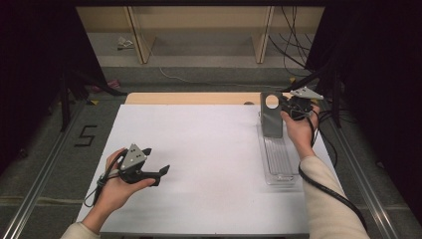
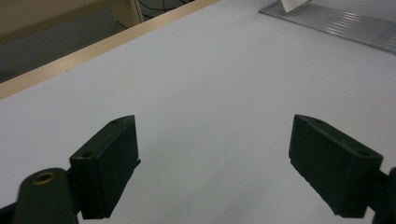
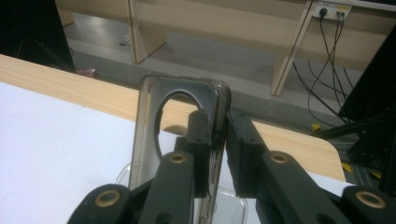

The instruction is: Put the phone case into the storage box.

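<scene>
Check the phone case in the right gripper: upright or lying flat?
Upright. The phone case stands on end over the clear tray, its round cutout at the top, with the right gripper shut on its edge.

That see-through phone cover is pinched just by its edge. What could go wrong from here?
1. The right gripper clamps only one side wall of the phone case, near the big round camera hole; the soft case might twist or slip out.
2. The case stands upright over the clear tray, so a slip could knock it against the tray.
3. The left gripper hovers open over the white table, too far away to help steady it.
</scene>
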The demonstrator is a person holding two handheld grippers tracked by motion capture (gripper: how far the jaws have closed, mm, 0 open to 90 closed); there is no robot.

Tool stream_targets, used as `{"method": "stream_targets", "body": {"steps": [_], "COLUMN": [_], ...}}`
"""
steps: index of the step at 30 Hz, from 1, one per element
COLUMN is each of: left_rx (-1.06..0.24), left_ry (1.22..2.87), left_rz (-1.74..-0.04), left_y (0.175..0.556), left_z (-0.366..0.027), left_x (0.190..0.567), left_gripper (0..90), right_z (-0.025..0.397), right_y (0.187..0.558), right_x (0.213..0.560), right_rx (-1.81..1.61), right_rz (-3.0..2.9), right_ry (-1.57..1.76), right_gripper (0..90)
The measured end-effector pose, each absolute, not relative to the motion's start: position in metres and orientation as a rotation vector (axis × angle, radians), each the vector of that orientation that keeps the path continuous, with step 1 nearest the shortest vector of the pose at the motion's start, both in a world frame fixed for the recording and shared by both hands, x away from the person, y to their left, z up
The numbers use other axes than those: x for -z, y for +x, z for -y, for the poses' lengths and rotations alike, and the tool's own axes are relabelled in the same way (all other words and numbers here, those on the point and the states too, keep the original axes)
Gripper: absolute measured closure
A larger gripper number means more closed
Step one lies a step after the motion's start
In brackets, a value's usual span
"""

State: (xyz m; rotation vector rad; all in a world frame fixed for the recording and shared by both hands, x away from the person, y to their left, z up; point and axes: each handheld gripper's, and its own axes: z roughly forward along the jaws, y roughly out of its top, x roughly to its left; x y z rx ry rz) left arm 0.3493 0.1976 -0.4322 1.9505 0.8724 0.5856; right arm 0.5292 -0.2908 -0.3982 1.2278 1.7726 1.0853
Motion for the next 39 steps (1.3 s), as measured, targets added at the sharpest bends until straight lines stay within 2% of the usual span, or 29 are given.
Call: {"method": "stream_targets", "body": {"steps": [20, 39], "left_rx": [-0.587, -0.586], "left_ry": [1.948, 1.948], "left_rz": [-0.877, -0.876], "left_y": [0.349, 0.349], "left_z": [-0.198, -0.198], "left_x": [0.433, 0.433], "left_gripper": [15.4, 15.4], "right_z": [0.290, 0.291], "right_y": [0.535, 0.537], "right_x": [0.405, 0.410], "right_rx": [-1.047, -1.040], "right_rz": [-1.759, -1.757], "right_ry": [1.235, 1.263], "right_gripper": [75.6, 64.4]}}
